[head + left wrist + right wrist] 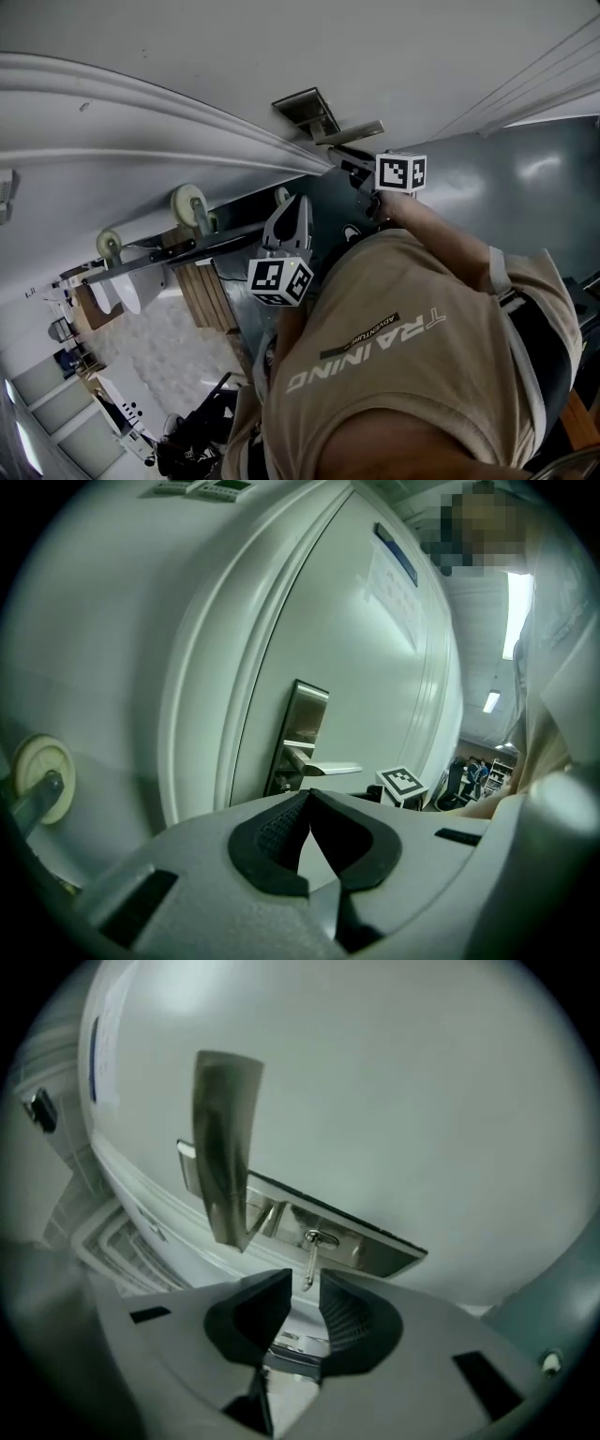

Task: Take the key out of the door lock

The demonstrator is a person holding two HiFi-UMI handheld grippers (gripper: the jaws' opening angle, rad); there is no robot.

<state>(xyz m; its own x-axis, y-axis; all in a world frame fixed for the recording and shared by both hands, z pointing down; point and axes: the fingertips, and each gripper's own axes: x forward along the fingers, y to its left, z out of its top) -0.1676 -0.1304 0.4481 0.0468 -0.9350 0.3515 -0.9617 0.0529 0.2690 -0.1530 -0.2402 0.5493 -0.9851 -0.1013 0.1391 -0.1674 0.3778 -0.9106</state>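
key (310,1260) in door lock (361,1249), ungripped | right gripper (303,1290) narrowly parted just before it (grasp, pull pending) | left gripper (309,797) closed, empty

The person's shirt (394,366) reads "TRAINING", seen upside down.

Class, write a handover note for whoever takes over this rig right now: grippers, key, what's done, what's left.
Left gripper: shut, empty, away from the lock plate.
Right gripper: open, lined up on the key, its free end at the gap's mouth, ungripped.
Key sits in the lock plate beside the door handle.
Done: approach. Left: grip key, pull it out.
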